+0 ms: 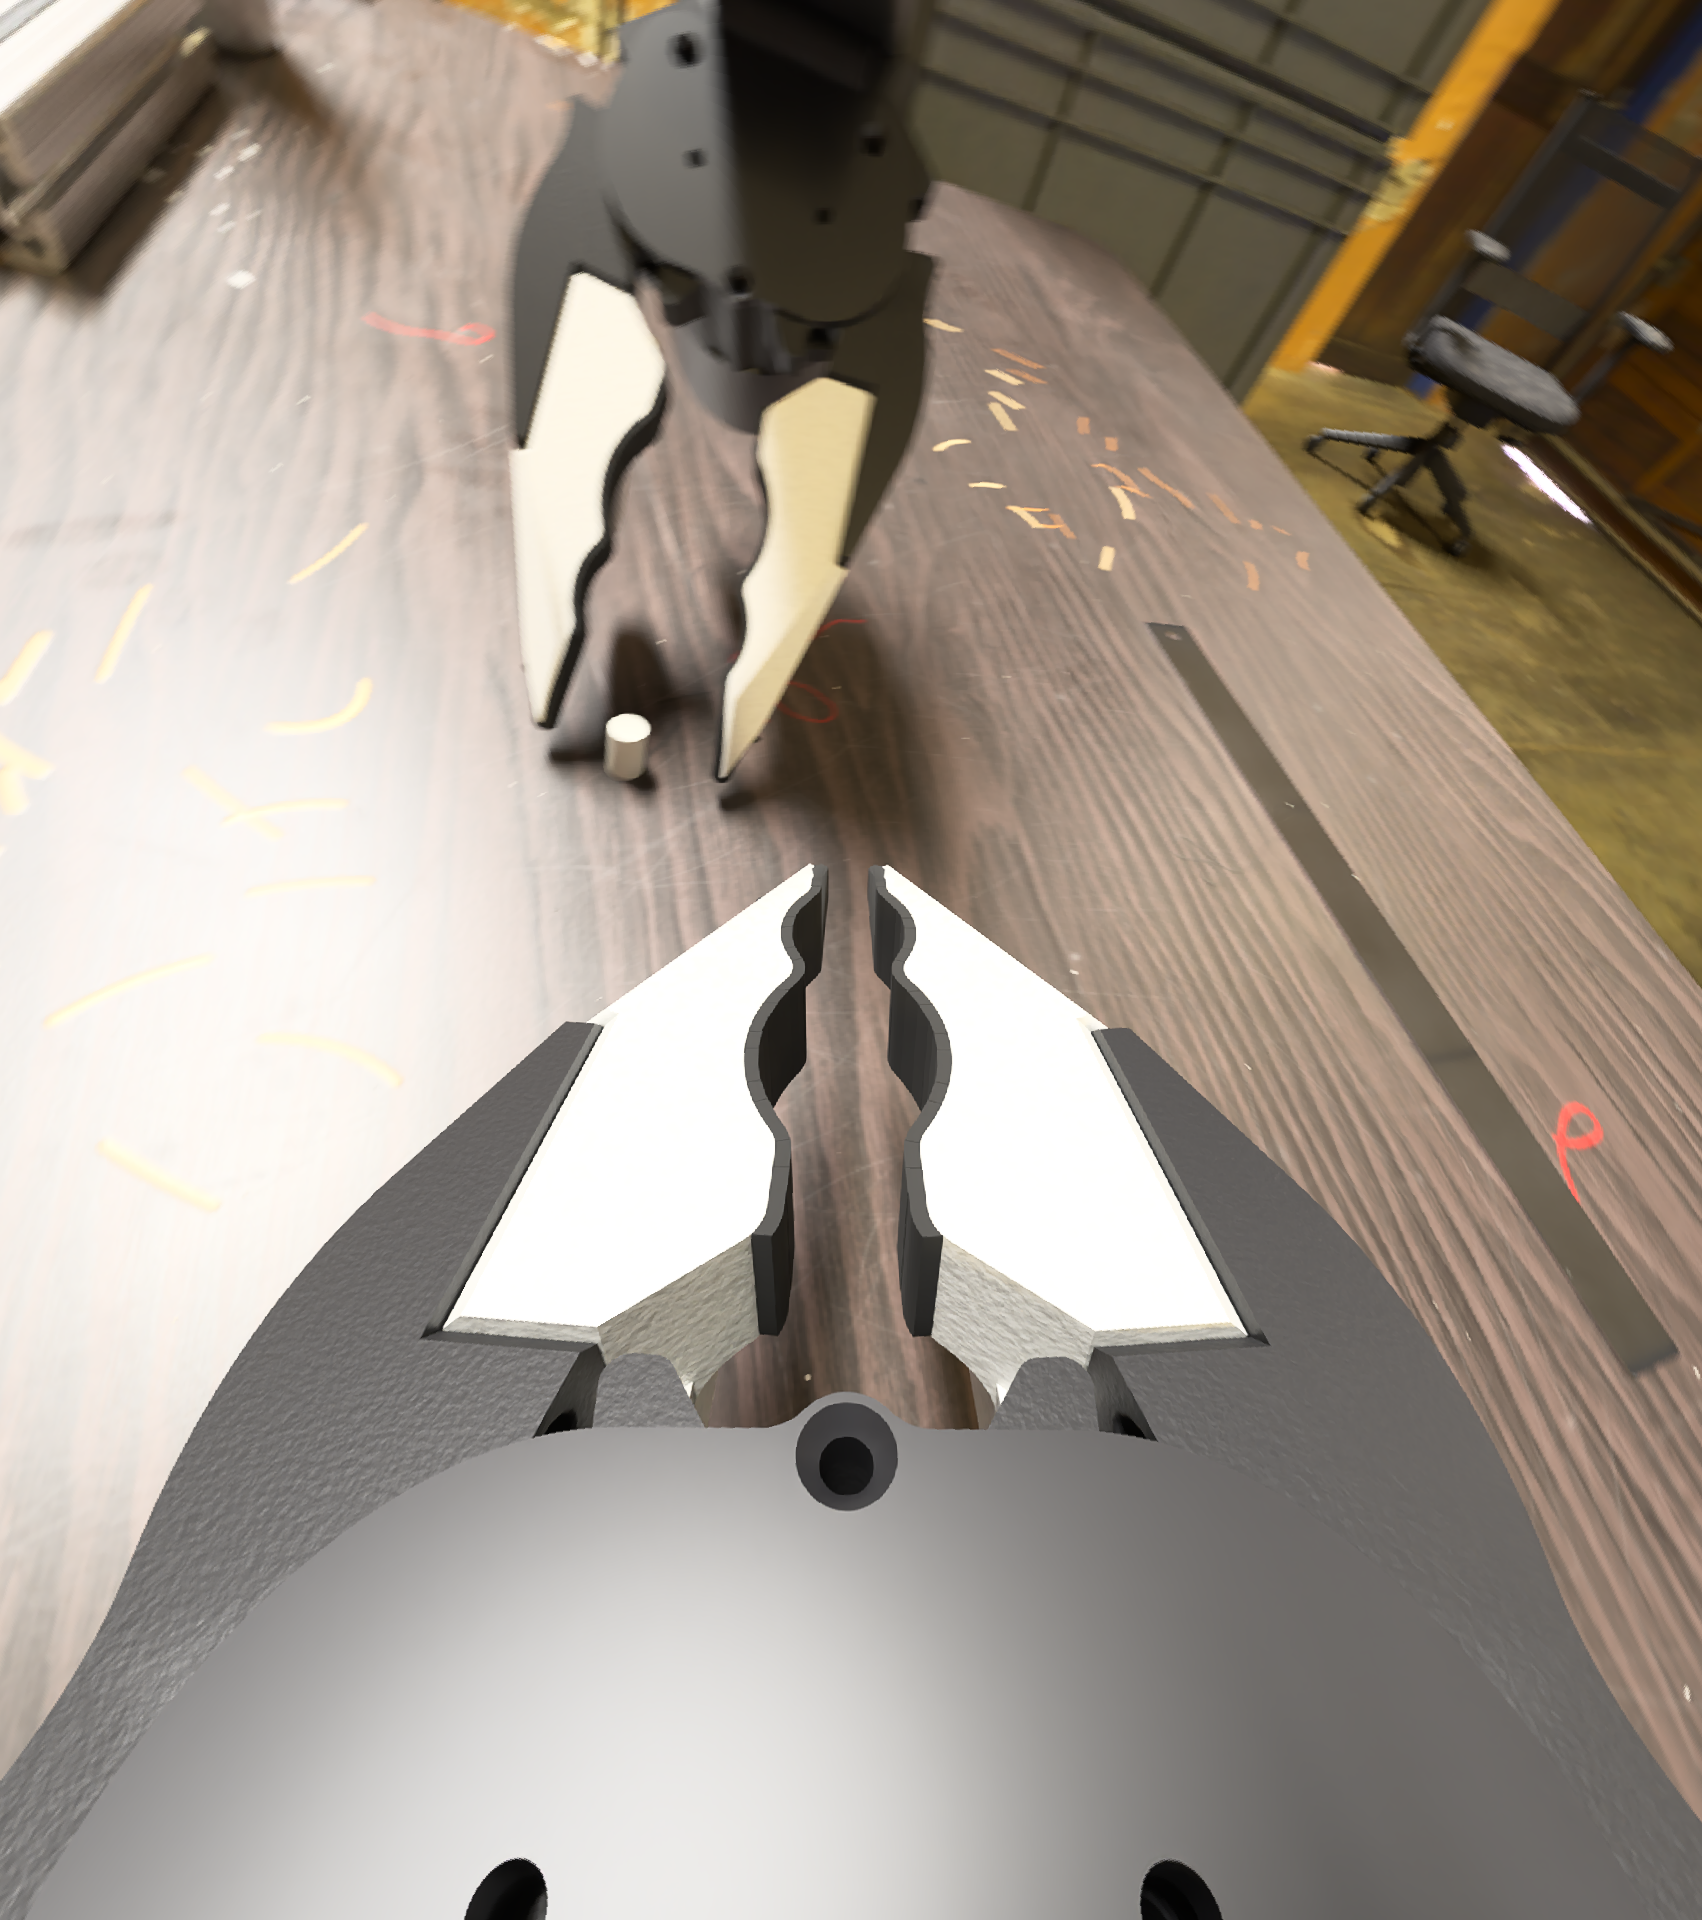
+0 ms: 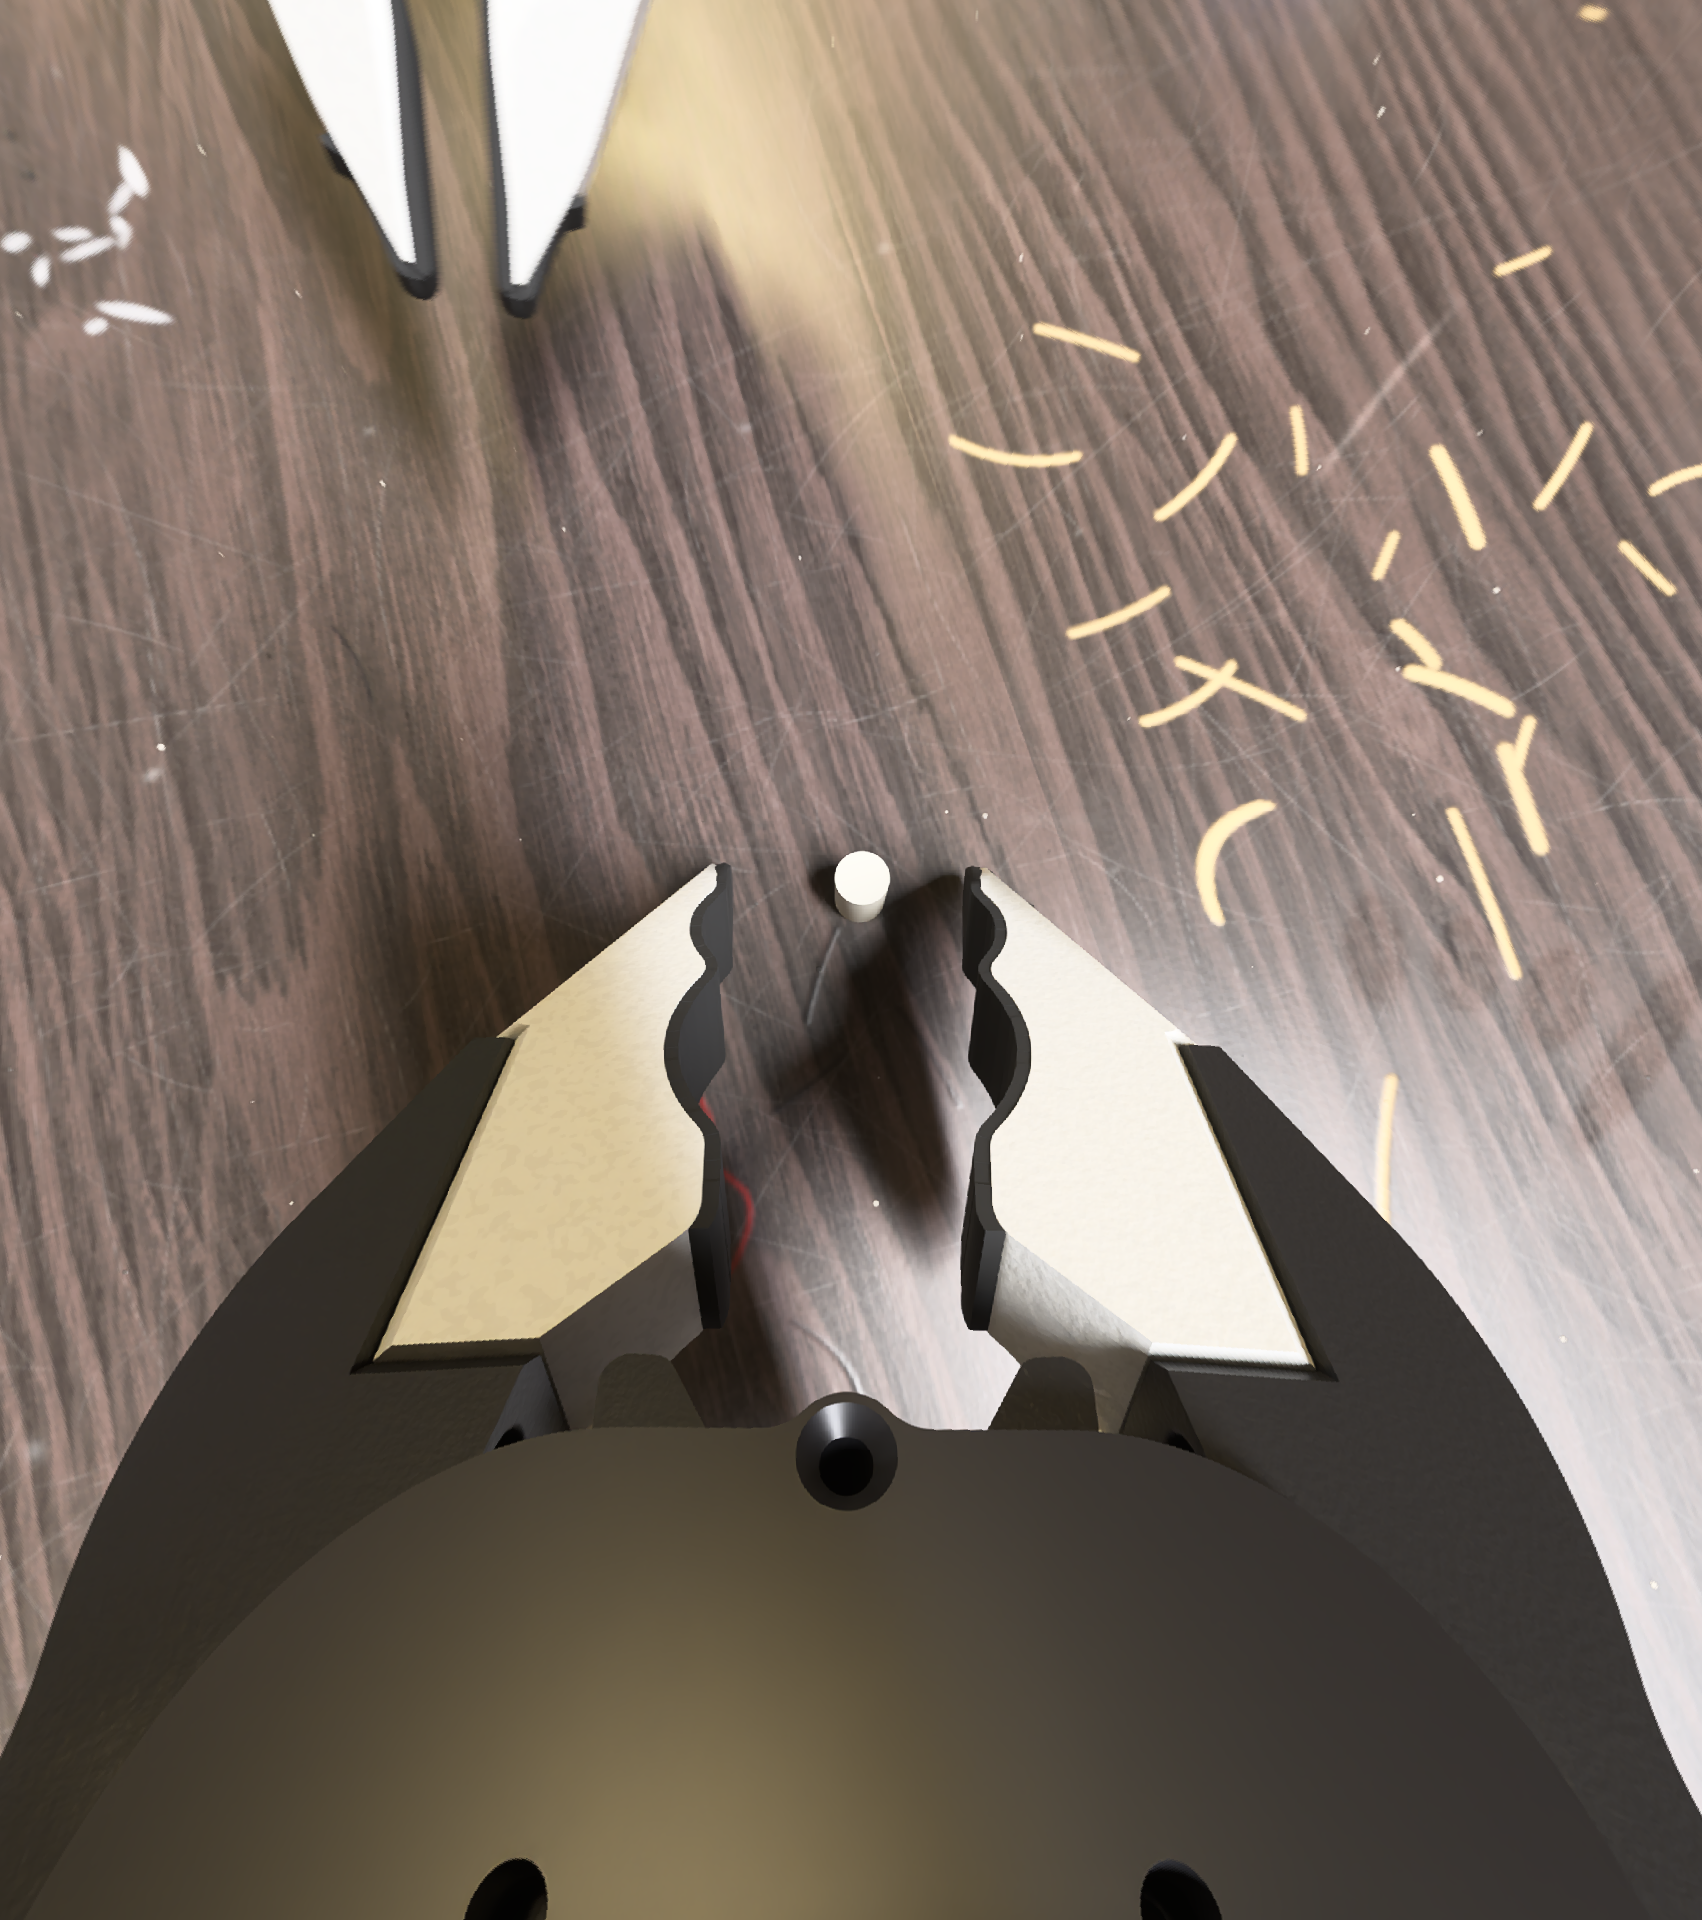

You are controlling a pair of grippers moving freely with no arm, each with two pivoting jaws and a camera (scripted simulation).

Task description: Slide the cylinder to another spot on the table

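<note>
Plainly, the left gripper (image 1: 848, 883) sits back with its jaws nearly pressed together, holding nothing, leaving room. On the table (image 2: 203, 727) the cylinder (image 2: 861, 900) stands upright just ahead of the right gripper (image 2: 845, 894), whose jaws are spread to either side, apparently ready to close and slide it.

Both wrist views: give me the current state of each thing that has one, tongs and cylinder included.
Cylinder: upright on the table, free, between the right tongs' tips and nearer one of them.
Right tongs: open, tips down at the table either side of the cylinder, not gripping.
Left tongs: nearly shut, narrow gap, empty, facing the cylinder from a distance.
Metal strip: flat on the table, untouched.
</note>
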